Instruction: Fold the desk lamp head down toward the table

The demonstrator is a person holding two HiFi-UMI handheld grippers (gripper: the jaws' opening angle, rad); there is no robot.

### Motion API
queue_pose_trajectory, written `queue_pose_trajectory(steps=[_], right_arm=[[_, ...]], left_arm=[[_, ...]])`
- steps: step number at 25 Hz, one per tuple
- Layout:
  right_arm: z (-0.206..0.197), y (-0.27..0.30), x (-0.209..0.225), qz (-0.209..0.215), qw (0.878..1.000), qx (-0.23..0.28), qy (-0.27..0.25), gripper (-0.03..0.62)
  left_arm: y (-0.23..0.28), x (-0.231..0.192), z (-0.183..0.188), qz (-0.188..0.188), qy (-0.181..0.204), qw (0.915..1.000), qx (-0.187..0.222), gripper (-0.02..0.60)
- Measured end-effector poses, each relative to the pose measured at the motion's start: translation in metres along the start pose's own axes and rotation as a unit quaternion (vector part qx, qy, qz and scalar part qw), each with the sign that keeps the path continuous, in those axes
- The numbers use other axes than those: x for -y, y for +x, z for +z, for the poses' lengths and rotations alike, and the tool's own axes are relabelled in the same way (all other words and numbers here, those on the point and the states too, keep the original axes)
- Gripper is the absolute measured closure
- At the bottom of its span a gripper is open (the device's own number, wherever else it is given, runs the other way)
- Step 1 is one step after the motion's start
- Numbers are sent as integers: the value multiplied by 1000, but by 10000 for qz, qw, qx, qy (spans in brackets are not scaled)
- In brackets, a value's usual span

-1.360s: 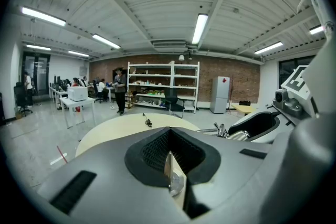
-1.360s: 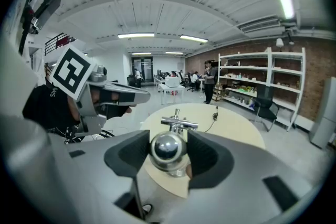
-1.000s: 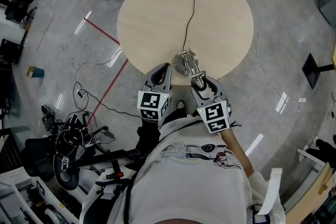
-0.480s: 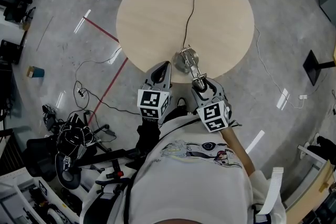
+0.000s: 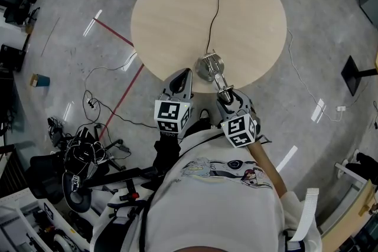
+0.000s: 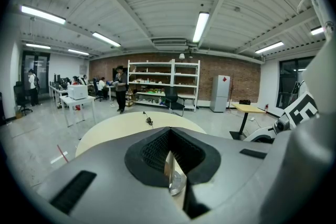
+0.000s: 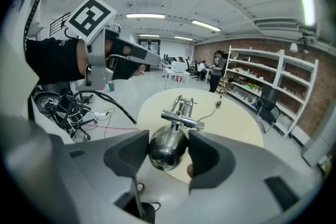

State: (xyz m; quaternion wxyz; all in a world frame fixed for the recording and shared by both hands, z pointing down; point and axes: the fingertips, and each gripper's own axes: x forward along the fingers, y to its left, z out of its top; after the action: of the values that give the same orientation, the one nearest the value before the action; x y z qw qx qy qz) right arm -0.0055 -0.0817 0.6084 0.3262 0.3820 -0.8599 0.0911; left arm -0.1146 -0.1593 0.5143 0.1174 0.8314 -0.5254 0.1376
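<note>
The right claw [image 7: 167, 153] is clamped on the lamp head [image 7: 163, 143]. The arm [image 7: 180, 108] runs straight ahead of it, over the bench [image 7: 236, 120].

The left claw [image 6: 169, 165] has its jaws almost together and holds nothing; the base [image 6: 176, 184] shows just beyond them.

From above, the head hangs off the bench's near edge, and the left claw sits just left of the base. Folding likely means swinging the head forward and down.
</note>
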Motion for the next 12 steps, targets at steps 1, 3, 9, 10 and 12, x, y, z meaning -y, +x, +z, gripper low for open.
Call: queue_pose_trajectory(steps=[1, 3, 9, 10, 12], right_arm=[[-2, 1, 0, -4, 10000, -17, -19, 361], [-6, 3, -1, -12, 10000, -57, -48, 361], [-20, 12, -3, 70, 9997, -215, 57, 361], [-23, 13, -3, 101, 9995, -244, 154, 365], [-28, 17, -3, 129, 9990, -276, 329, 376]], left_arm=[[0, 0, 0, 7, -1, 10000, 4, 580], [0, -1, 1, 19, -4, 10000, 13, 580], [-2, -3, 0, 42, -8, 10000, -3, 580], [-3, -3, 0, 46, -9, 10000, -3, 580], [-3, -4, 0, 61, -11, 10000, -11, 580]])
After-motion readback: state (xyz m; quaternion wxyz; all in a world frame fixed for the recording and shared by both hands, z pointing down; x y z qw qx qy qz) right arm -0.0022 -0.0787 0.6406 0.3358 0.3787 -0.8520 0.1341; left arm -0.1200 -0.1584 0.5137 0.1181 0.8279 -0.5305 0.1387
